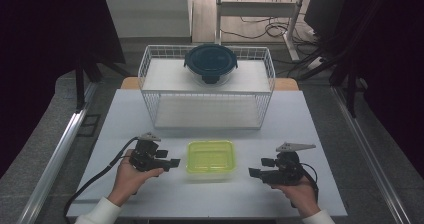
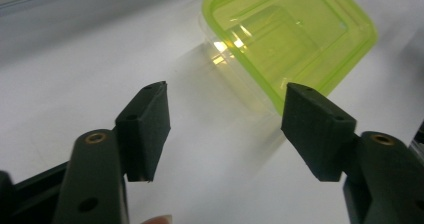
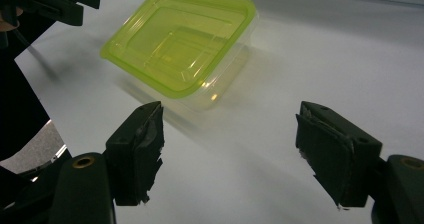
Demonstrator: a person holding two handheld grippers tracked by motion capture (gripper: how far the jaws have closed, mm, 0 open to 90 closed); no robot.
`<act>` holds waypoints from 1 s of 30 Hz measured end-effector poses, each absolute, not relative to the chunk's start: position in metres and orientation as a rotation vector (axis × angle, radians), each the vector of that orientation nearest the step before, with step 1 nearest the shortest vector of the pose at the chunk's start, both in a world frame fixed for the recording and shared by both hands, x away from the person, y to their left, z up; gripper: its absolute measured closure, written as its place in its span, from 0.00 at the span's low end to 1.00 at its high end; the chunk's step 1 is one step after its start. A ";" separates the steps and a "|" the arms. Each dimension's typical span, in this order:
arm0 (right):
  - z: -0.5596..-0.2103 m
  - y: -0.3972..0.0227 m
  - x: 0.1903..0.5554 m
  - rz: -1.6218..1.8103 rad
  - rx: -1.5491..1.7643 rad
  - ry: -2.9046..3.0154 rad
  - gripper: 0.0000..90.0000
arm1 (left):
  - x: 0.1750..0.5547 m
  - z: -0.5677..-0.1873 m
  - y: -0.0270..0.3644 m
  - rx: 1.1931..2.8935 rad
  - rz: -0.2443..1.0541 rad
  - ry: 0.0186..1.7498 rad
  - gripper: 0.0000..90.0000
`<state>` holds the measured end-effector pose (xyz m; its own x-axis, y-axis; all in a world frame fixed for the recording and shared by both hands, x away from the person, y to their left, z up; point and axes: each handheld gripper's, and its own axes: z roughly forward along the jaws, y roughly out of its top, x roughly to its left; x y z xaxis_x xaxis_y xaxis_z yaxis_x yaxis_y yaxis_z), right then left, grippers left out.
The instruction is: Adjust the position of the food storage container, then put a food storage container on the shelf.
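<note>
A rectangular clear container with a yellow-green lid sits on the white table between the two hand-held grippers. My left gripper is just left of it, jaws apart and pointing at it, with nothing between them. In the left gripper view the container lies beyond the open left gripper, close to the right-hand jaw. My right gripper rests to the container's right, also open and empty. The right gripper view has the container ahead of the open right gripper, with the left gripper at the top left.
A white wire rack stands at the back of the table. A round glass container with a dark blue lid sits on the rack's top shelf. Metal rails run along the floor on both sides.
</note>
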<state>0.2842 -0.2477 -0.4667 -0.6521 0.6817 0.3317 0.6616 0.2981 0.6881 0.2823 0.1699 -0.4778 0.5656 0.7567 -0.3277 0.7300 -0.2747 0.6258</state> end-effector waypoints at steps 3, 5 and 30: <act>-0.467 -0.248 0.285 1.316 1.306 2.506 0.30 | 0.282 -0.478 0.170 2.032 0.044 1.190 0.37; -0.467 -0.249 0.285 1.318 1.307 2.505 0.30 | 0.282 -0.478 0.170 2.029 0.047 1.193 0.35; -0.469 -0.219 0.308 1.331 1.348 2.501 0.35 | 0.289 -0.480 0.168 1.875 -0.081 1.237 0.29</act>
<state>0.3081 -0.2195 -0.4690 -0.6307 0.6867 0.3614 0.6833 0.2709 0.6780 0.2895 0.1681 -0.4796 0.5056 0.7184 -0.4777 0.7745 -0.1340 0.6183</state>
